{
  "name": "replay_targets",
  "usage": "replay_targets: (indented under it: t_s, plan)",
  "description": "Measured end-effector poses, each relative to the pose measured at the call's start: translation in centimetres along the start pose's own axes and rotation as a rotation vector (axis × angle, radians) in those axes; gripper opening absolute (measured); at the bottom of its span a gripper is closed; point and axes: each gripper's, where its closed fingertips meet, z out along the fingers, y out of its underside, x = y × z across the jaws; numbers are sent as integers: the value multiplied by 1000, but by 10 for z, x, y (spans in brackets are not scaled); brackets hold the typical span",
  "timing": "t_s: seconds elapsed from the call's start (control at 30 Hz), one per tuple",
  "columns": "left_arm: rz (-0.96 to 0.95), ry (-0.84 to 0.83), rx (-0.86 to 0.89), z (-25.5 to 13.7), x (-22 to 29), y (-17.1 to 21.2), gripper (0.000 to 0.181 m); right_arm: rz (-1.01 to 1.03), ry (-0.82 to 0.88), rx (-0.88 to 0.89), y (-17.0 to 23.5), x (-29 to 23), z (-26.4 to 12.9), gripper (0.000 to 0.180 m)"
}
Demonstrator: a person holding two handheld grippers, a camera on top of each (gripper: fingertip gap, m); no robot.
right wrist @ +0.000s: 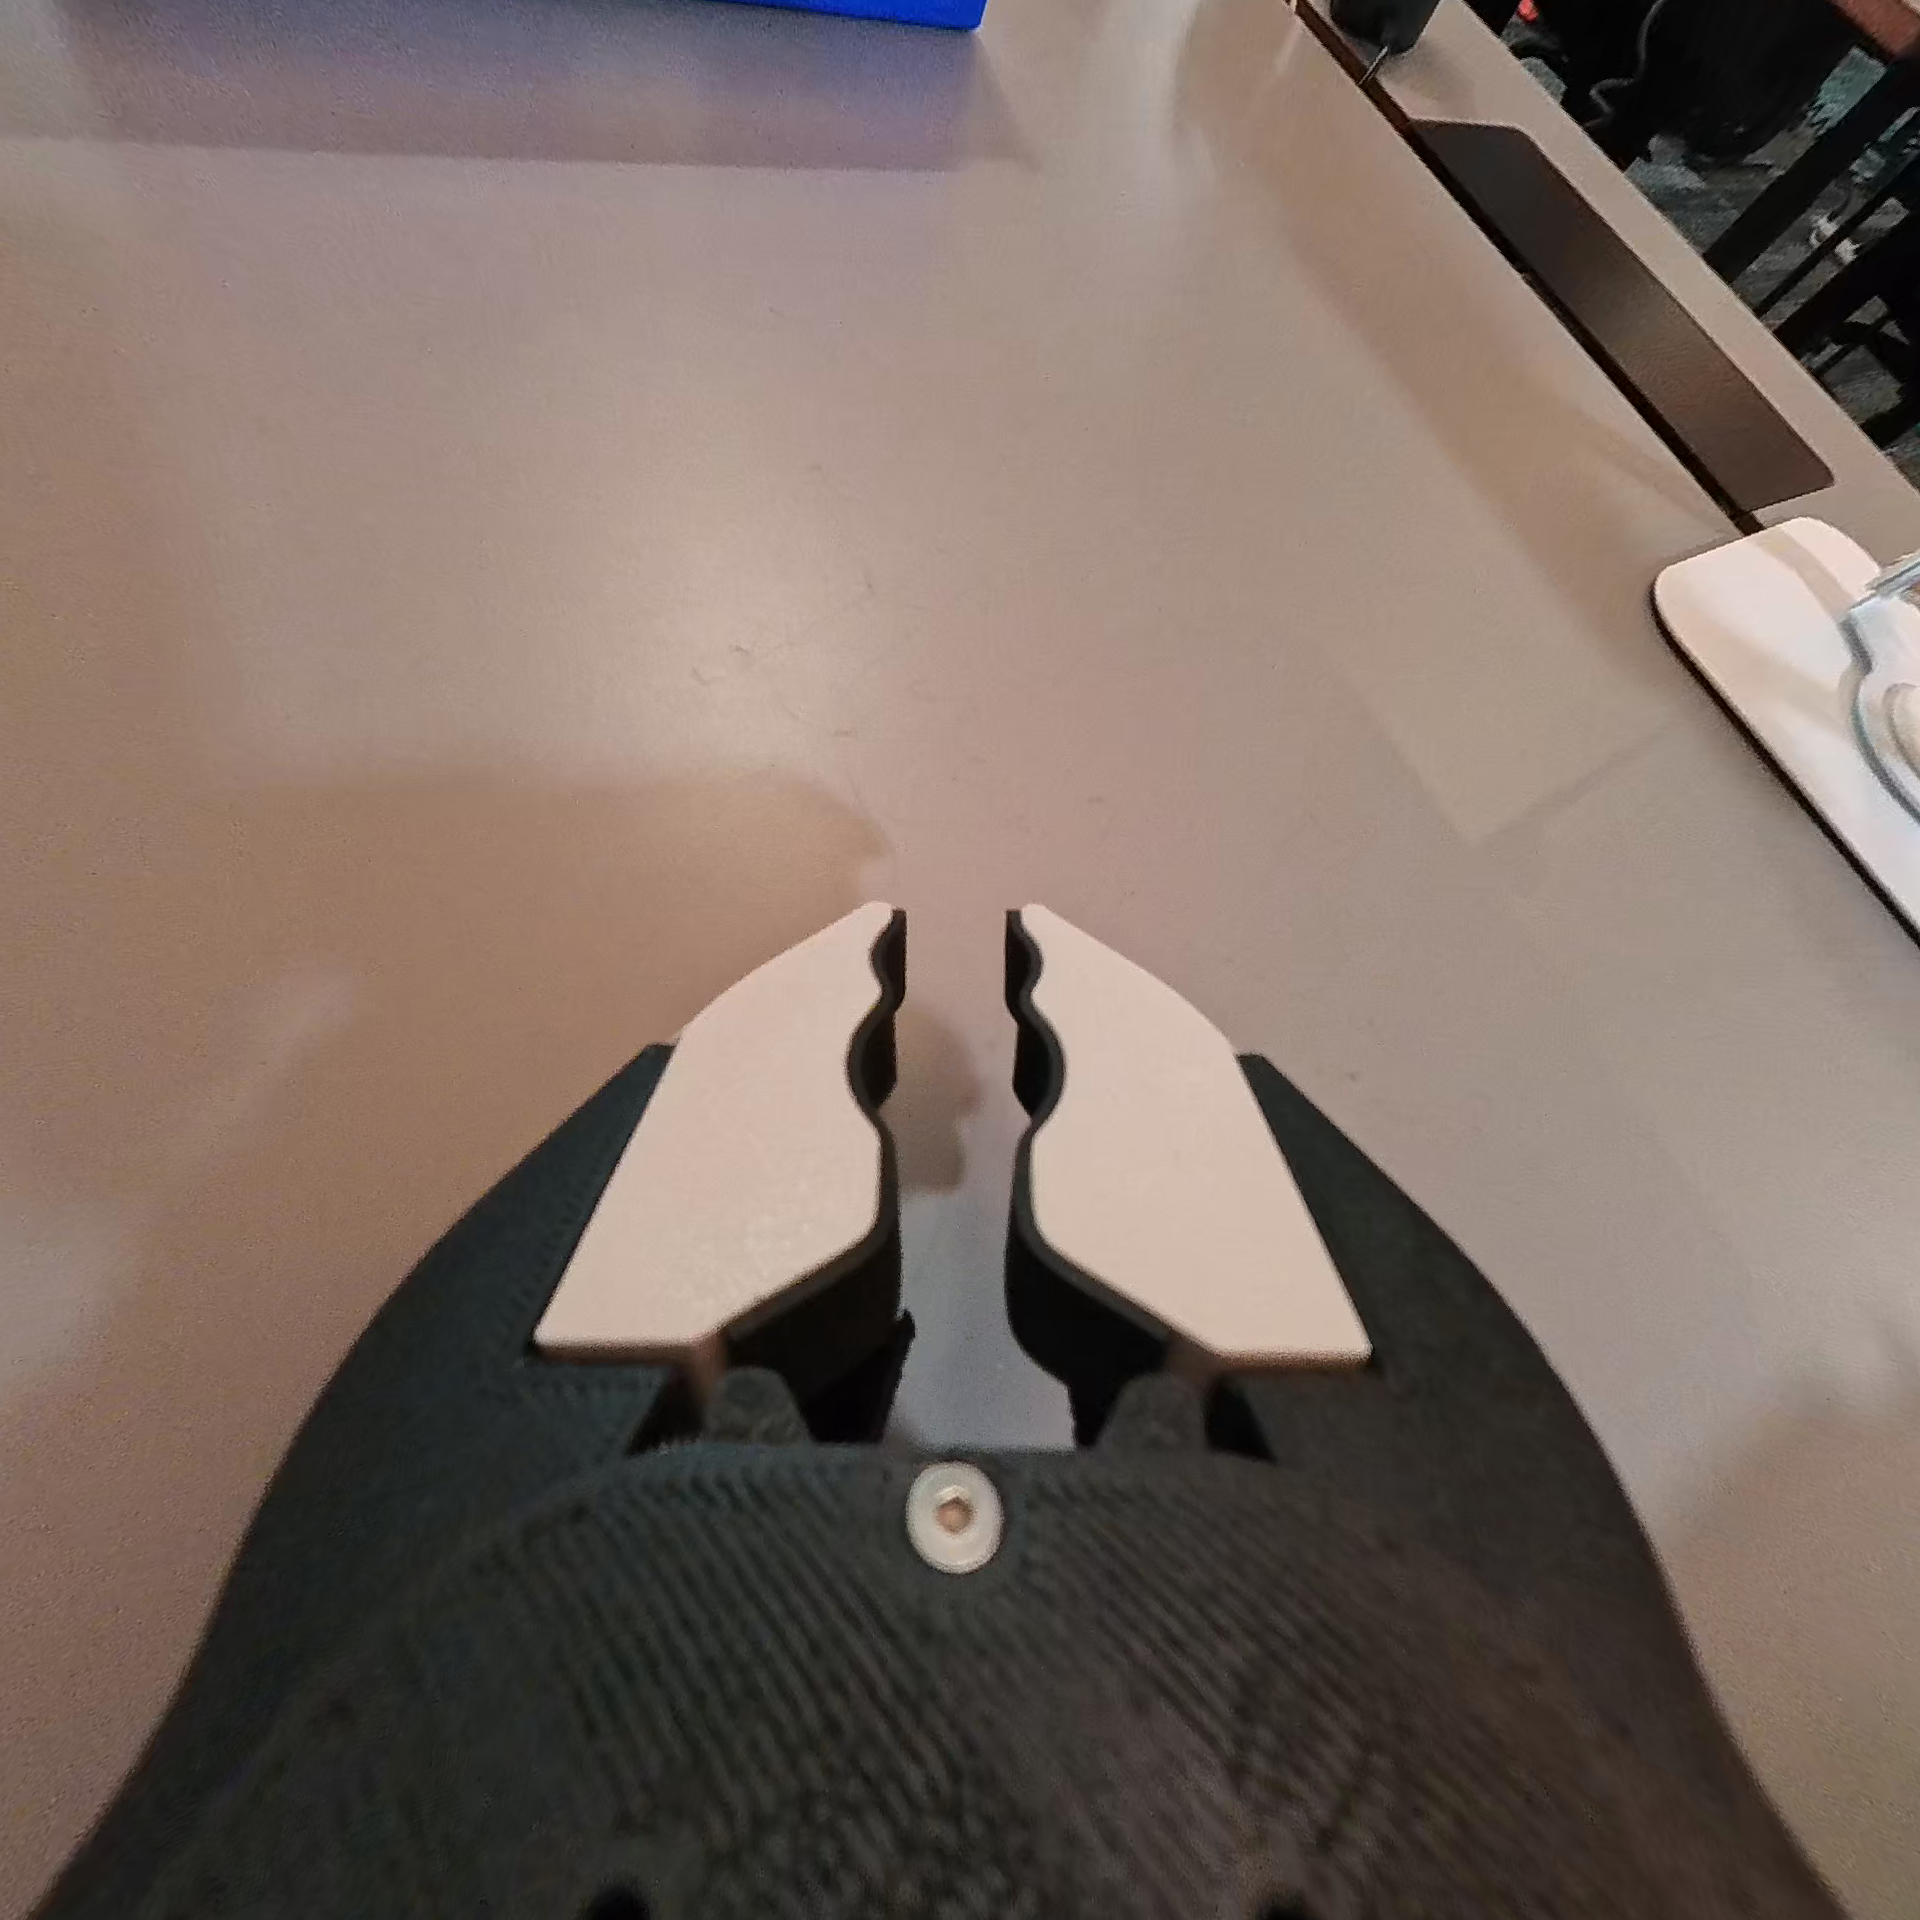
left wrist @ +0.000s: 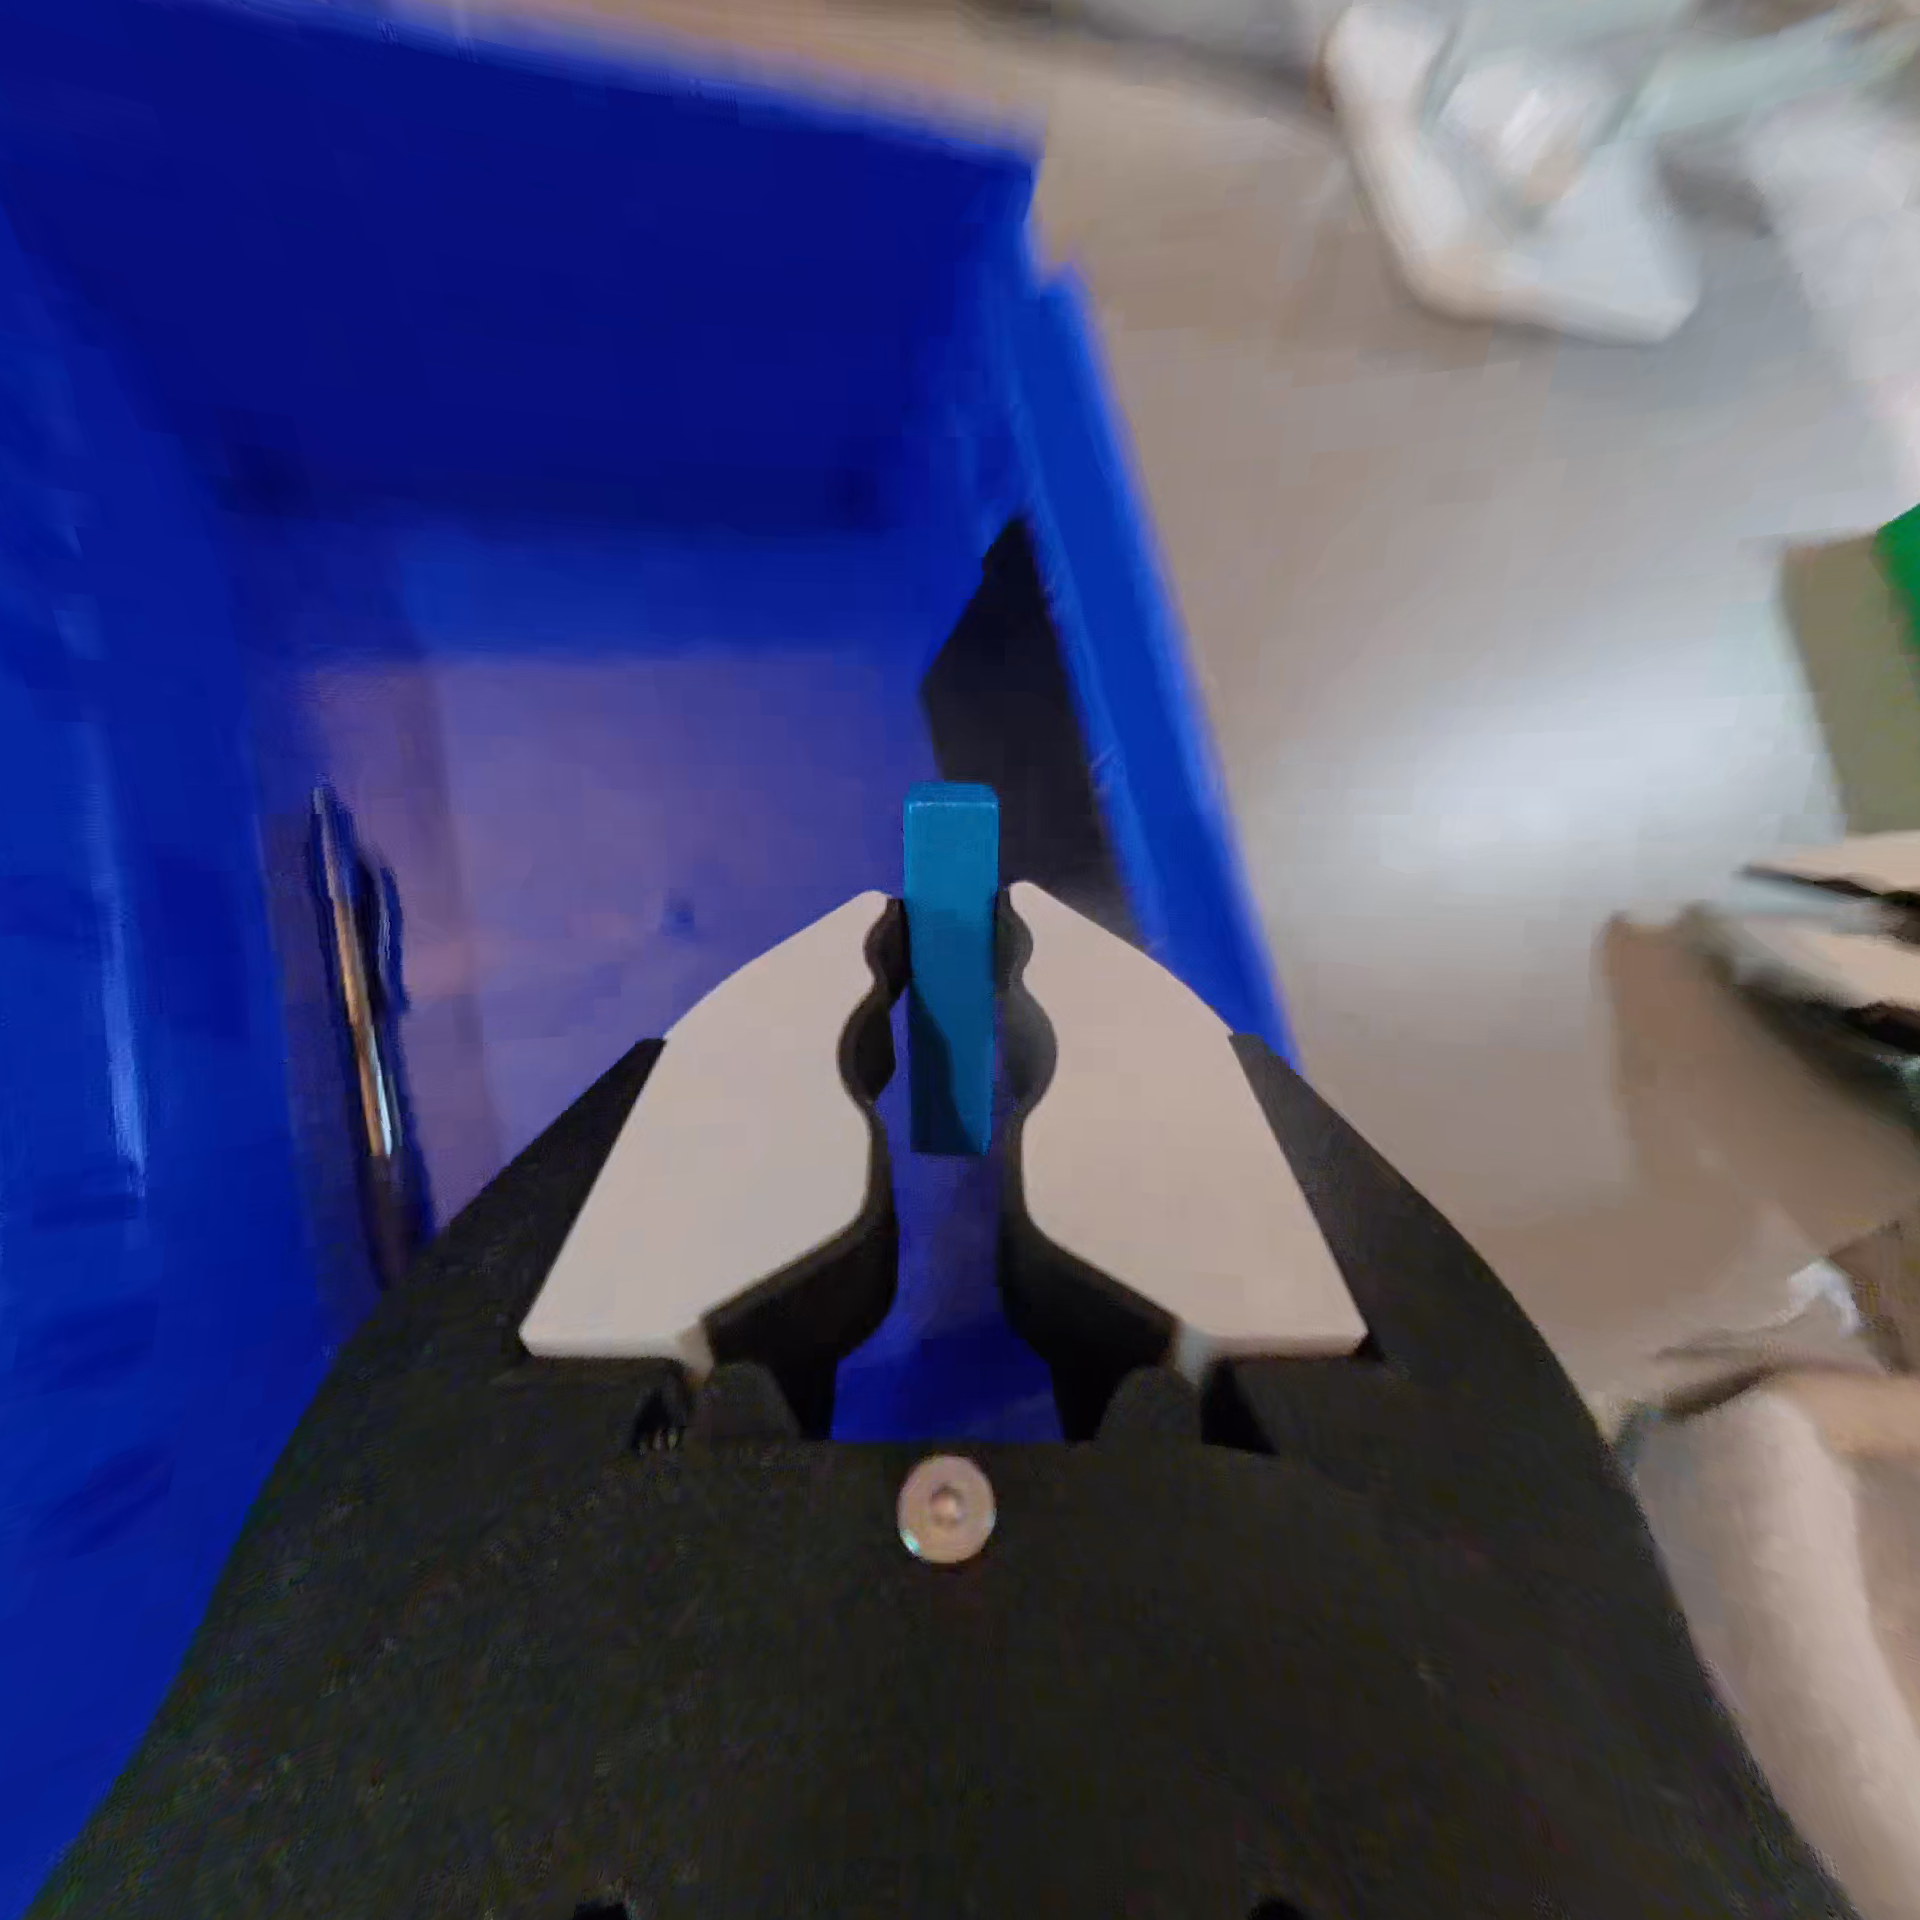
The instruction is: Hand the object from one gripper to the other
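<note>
In the left wrist view my left gripper (left wrist: 951, 899) is shut on a small blue rectangular block (left wrist: 951, 987). The block stands upright between the pale fingers, its top end past the tips. The gripper is over a large blue bin (left wrist: 520, 364); the picture is blurred. In the right wrist view my right gripper (right wrist: 954, 914) is empty, its jaws a narrow gap apart, low over the beige table (right wrist: 727, 468). Neither gripper shows in the other's view.
A thin metallic tool (left wrist: 353, 987) lies in the bin by its left wall. A white tray (right wrist: 1766, 644) holding a clear item sits at the table's right edge. A dark panel (right wrist: 1621, 312) runs along the right. A corner of the blue bin (right wrist: 883, 10) shows far ahead. The gap from one gripper's tips to the other's is roughly 40 cm.
</note>
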Motion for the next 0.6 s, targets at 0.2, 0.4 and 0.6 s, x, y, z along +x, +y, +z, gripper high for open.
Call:
replay_targets:
  t_s: [0.2, 0.4, 0.6]
  plan:
    - [116, 331, 471, -52, 89, -75, 17, 17, 16, 40, -4, 4, -4, 17]
    - [193, 877, 585, -51, 229, -78, 17, 144, -99, 292, -42, -6, -28, 21]
    - [153, 1107, 442, 27, 332, -15, 16, 207, -243, 527, -79, -21, -64, 30]
